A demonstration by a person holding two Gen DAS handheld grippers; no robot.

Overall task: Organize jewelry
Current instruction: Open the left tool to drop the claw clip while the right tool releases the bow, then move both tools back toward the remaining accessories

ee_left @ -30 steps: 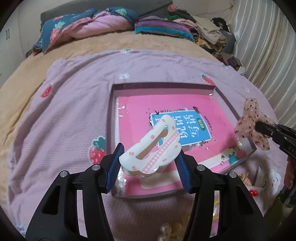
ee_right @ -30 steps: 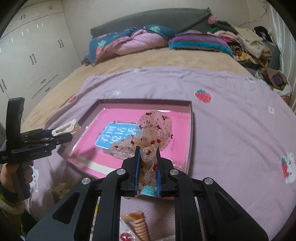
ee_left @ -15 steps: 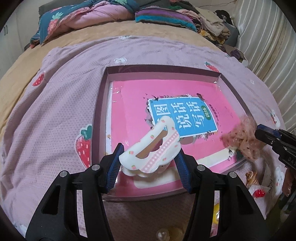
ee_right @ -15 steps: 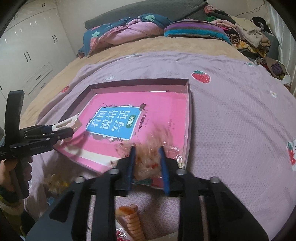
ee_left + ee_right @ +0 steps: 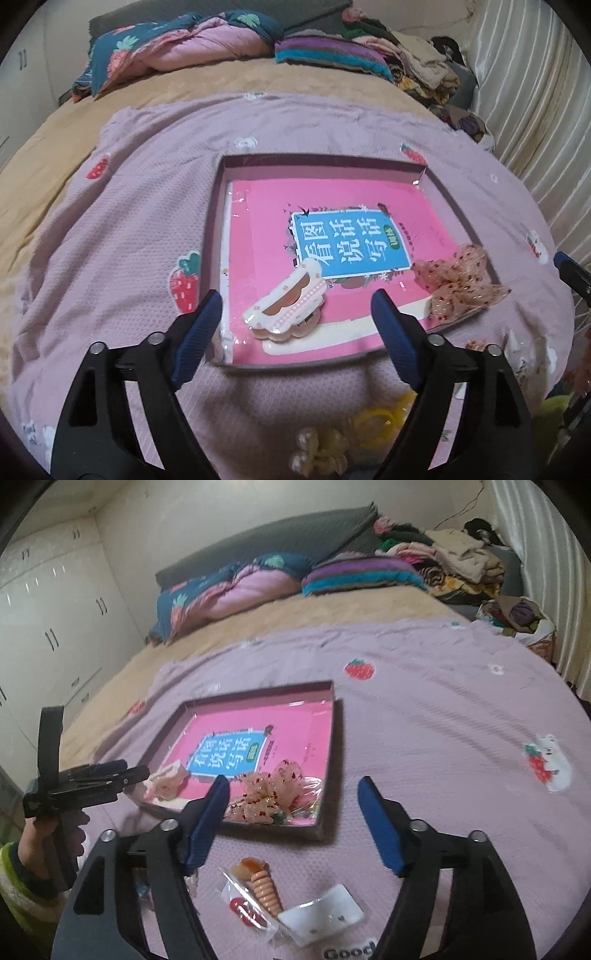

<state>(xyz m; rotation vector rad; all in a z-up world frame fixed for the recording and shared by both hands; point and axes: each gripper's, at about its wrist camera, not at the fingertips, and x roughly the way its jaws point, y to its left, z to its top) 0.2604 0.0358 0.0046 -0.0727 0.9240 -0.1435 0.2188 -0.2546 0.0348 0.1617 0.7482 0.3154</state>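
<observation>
Both tongs, left point(image 5: 297, 312) and right point(image 5: 293, 794), just opened wide, clips lying in tray point(image 5: 325, 160).

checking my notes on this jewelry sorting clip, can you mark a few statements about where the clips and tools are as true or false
1. The white hair clip lies in the tray. True.
2. The left tool grips the white hair clip. False: its jaws have just been opening and stand clear of it.
3. The sheer bow rests at the tray's corner. True.
4. The right tool is shut on the bow. False: it has just been opening and is empty.
</observation>
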